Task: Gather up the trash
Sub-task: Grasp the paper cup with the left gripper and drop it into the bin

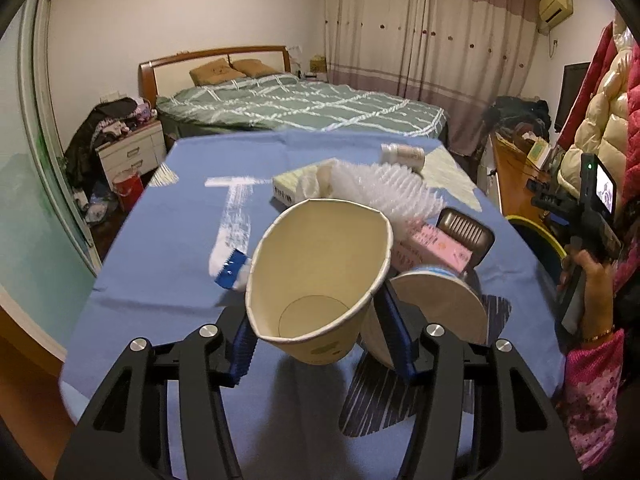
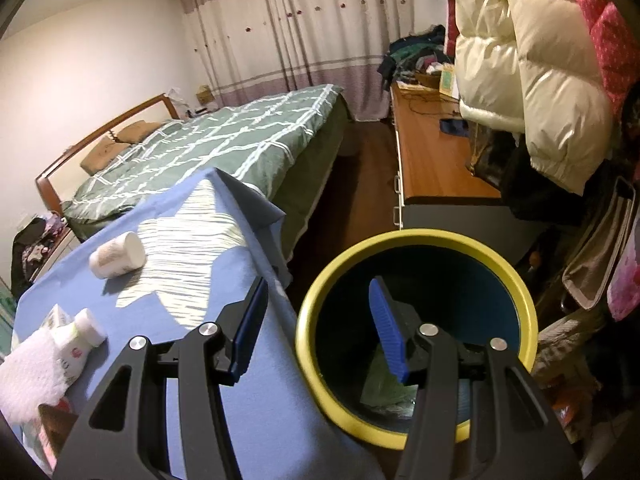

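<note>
Writing first: nothing legible. Small box by the tissue is carrying dark print, pink box pale print, both too blurred to read; held cup has a green mark low on its wall, unreadable.

Left wrist view, L to R: at 9 o'clock a white strip w/ blue end is lying on the blue cloth. Centre: left gripper is clamping a paper cup, blue pads pressing its wall so the rim is squashing to a point, mouth facing the camera, cup looking just clear of the cloth. At 3 o'clock, touching it, a second cup is lying on its side. At 12 o'clock: white foam netting, a white bottle on its side, dark ribbed tray under the pink box. Far R: person's hand is gripping the other handle.

Right wrist view: right gripper is standing apart, nothing between the fingers. Left finger is over the cloth edge, right finger over the yellow-rimmed bin; crumpled trash is lying in its bottom. At 9 o'clock a white jar is lying on its side.

Room: bed w/ green checked quilt, striped curtain, wood desk, puffy coats hanging at R.
</note>
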{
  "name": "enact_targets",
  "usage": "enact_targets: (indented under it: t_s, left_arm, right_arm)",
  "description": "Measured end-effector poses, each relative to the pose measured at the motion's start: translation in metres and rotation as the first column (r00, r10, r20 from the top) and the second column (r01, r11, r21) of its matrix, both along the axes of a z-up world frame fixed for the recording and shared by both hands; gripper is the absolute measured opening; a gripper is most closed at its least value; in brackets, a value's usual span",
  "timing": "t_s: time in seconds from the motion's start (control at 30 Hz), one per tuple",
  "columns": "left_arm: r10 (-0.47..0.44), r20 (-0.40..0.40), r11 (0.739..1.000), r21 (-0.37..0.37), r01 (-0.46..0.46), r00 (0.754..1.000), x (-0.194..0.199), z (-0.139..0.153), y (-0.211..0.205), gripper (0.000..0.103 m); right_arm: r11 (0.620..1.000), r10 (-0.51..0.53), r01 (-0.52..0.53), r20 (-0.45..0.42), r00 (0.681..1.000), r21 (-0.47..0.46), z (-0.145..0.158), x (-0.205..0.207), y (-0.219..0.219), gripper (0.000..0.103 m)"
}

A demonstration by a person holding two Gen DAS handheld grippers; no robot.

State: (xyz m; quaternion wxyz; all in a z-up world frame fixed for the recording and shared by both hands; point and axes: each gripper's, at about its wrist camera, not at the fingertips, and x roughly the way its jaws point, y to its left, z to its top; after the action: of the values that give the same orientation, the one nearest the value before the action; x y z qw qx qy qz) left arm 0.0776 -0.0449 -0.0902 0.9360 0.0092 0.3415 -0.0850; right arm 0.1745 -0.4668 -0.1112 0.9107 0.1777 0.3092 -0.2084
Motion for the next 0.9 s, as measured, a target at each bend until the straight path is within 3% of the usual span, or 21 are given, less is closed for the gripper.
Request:
enact_targets:
  t_s: [0.2, 0.4, 0.63, 0.9]
  left_arm:
    - [-0.021, 0.055, 1.0, 0.01, 0.02, 0.998, -0.004, 0.027, -0.01, 0.055]
    - [-0.105, 0.083, 0.994, -0.009, 0.106, 0.991, 0.007, 0.047, -0.048, 0.055]
    - [-0.223, 0.102, 0.974, -0.011, 0.225, 0.969, 0.027, 0.06, -0.124, 0.055]
    - [-0.393, 0.038, 0.92, 0.004, 0.393, 0.919, 0.051, 0.042, -0.241, 0.055]
  right_arm:
    - [0.999, 0.052, -0.052, 0.024, 0.998, -0.008, 0.015, -0.022, 0.001, 0.051]
    - [0.998, 0.055, -0.053, 0.044, 0.997, -0.045, 0.032, -0.058, -0.014, 0.051]
    - [0.996, 0.043, -0.041, 0.036, 0.998, -0.074, 0.035, -0.097, -0.035, 0.051]
    - [0.997, 0.006, -0.005, 0.004, 1.0, -0.08, 0.022, -0.133, -0.065, 0.051]
